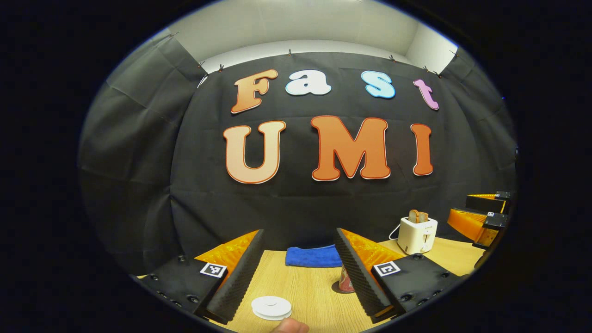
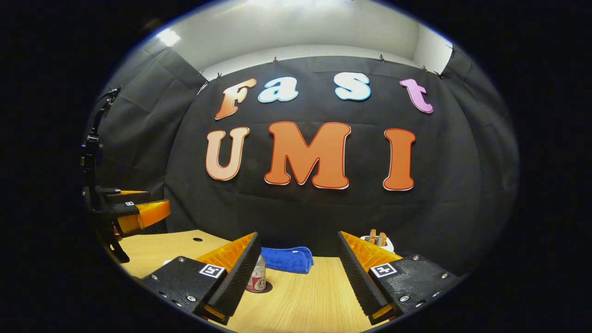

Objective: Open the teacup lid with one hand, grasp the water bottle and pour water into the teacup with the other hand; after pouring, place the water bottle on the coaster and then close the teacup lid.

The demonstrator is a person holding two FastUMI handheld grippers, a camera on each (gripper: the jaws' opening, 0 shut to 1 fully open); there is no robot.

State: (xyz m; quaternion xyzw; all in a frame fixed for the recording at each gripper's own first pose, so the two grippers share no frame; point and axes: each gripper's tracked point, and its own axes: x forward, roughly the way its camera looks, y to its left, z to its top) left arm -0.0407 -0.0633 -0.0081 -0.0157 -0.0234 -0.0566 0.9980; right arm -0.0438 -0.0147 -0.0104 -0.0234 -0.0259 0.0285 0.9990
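Fingers (image 1: 236,273) spread above round white teacup lid (image 1: 271,307).

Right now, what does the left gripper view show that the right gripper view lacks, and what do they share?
Left gripper view alone: a white round lid on the table near the left gripper, a fingertip at the bottom edge, and the toaster's full body with its cord.
Right gripper view alone: a hole in the tabletop.
Both: blue cloth, can, toaster, wooden table, each gripper's jaws open and empty.
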